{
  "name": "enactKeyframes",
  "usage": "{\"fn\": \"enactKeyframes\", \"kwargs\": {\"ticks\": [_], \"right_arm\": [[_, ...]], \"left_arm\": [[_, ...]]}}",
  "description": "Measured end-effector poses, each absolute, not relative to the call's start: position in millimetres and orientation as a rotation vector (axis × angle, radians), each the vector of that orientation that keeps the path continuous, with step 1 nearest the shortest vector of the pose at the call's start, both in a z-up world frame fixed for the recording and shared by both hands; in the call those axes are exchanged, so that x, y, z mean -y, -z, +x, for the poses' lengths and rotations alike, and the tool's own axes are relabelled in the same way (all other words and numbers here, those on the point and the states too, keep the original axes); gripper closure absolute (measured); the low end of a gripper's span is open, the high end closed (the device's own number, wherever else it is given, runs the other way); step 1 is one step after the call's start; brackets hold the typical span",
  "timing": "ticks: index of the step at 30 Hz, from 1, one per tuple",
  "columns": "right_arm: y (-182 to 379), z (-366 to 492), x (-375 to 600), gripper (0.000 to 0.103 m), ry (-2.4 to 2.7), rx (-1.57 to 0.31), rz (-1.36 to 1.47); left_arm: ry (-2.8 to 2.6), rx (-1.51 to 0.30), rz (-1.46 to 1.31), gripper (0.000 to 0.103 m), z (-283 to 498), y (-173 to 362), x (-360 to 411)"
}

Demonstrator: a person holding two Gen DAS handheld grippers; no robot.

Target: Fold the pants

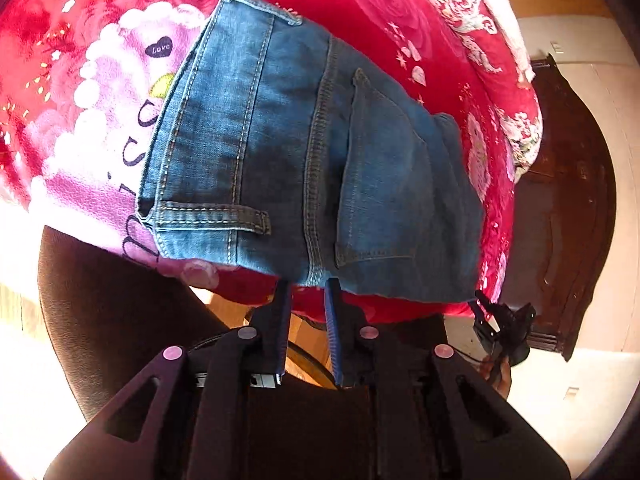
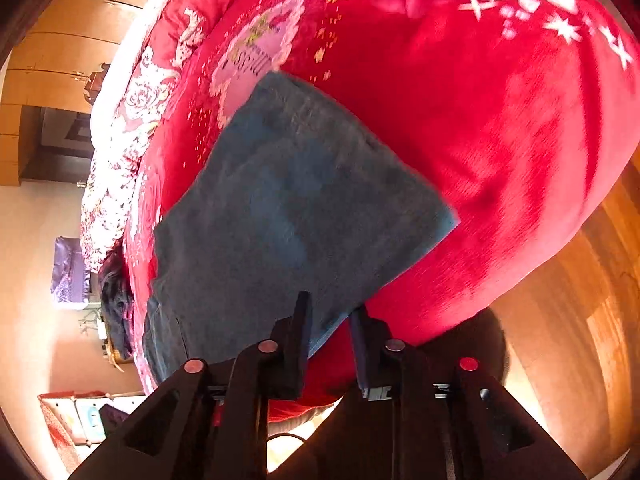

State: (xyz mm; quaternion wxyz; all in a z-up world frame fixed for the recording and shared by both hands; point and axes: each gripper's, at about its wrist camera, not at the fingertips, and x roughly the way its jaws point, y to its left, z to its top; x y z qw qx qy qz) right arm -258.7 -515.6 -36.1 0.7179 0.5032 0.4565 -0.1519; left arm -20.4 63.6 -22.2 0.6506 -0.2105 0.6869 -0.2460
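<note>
Blue denim pants (image 1: 304, 160) lie folded into a compact block on a red floral blanket (image 1: 400, 24), with the waistband, a belt loop and a back pocket facing up. My left gripper (image 1: 308, 288) is open and empty, its fingertips at the near edge of the pants. The right gripper shows at the right corner of the pants in the left wrist view (image 1: 486, 312). In the right wrist view the pants (image 2: 288, 208) look blurred, and my right gripper (image 2: 332, 308) is open and empty at their near edge.
The red blanket (image 2: 500, 140) covers a bed. A dark round seat (image 1: 100, 300) sits below the bed's edge. A dark wooden cabinet (image 1: 560, 200) stands at the right. Wooden floor (image 2: 580, 300) and wooden wardrobes (image 2: 60, 60) surround the bed.
</note>
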Motion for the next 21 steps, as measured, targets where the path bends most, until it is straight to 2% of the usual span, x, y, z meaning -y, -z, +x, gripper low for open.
{"fn": "enactKeyframes", "kwargs": {"ticks": [3, 4, 5, 7, 14, 18, 21], "right_arm": [[13.8, -272.0, 545.0, 0.061, 0.442, -0.919, 1.075], [9.5, -271.0, 554.7, 0.060, 0.462, -0.897, 1.072], [6.7, -265.2, 563.0, 0.058, 0.469, -0.879, 1.067], [5.9, -242.6, 575.9, 0.058, 0.445, -0.868, 1.049], [4.9, -128.6, 552.9, 0.058, 0.264, -0.909, 0.986], [-9.8, -44.8, 472.7, 0.045, -0.015, -1.013, 0.764], [-15.5, 10.1, 411.8, 0.045, -0.146, -1.084, 0.544]], "left_arm": [[0.501, -1.487, -0.483, 0.089, 1.0, 12.7, -82.3], [0.470, -1.458, -0.513, 0.082, 14.9, 13.9, -87.8], [0.440, -1.442, -0.551, 0.066, 28.6, 18.2, -92.4], [0.357, -1.425, -0.630, 0.054, 56.5, 33.0, -98.3], [0.329, -1.450, -0.772, 0.054, 95.5, 60.7, -76.8], [0.338, -1.477, -0.773, 0.054, 100.7, 67.5, -80.6], [0.356, -1.468, -0.832, 0.054, 102.4, 66.6, -98.9]]}}
